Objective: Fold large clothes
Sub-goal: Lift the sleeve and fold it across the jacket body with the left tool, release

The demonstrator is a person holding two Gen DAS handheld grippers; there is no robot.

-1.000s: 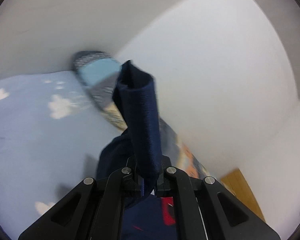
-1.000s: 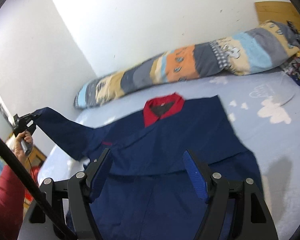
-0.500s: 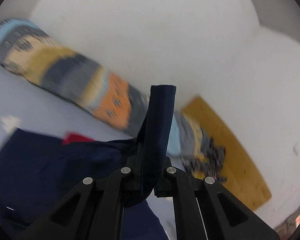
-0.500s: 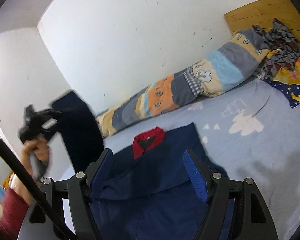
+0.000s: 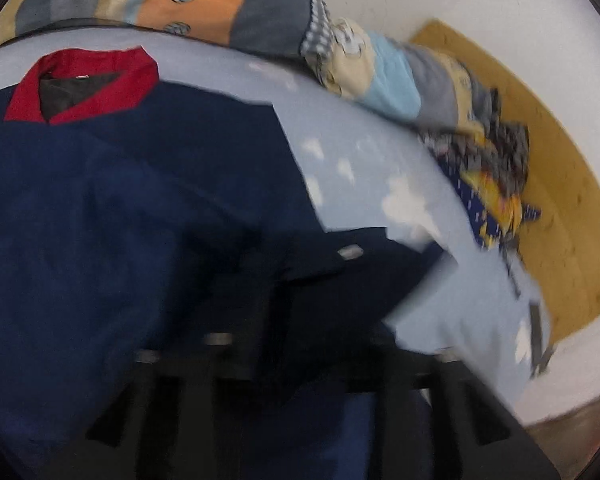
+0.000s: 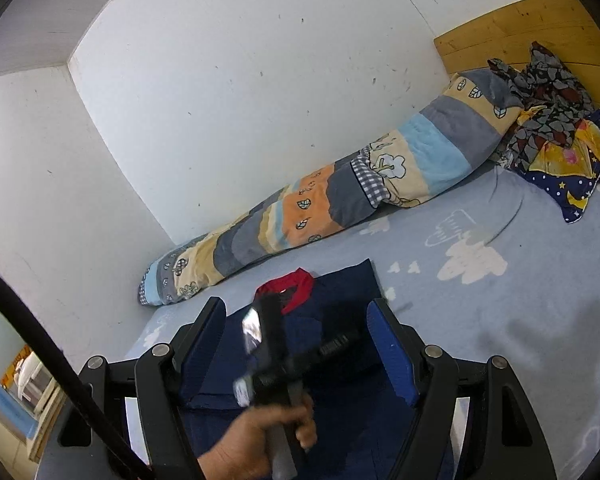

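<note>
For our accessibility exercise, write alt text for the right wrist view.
An open right tool hovers over a navy jacket with a red collar on a pale blue bed. A hand holds the left tool over it; a striped quilt lies by the wall.

I see a white wall (image 6: 240, 92) with small dark marks, a wooden headboard (image 6: 520, 28), a light blue bedsheet (image 6: 500, 312) with white clouds, and a striped rolled quilt (image 6: 340, 208) along the wall.

Your left hand (image 6: 260, 436), low centre, grips the blurred left gripper (image 6: 340, 344); your right gripper (image 6: 300, 356) stands with jaws spread.
</note>
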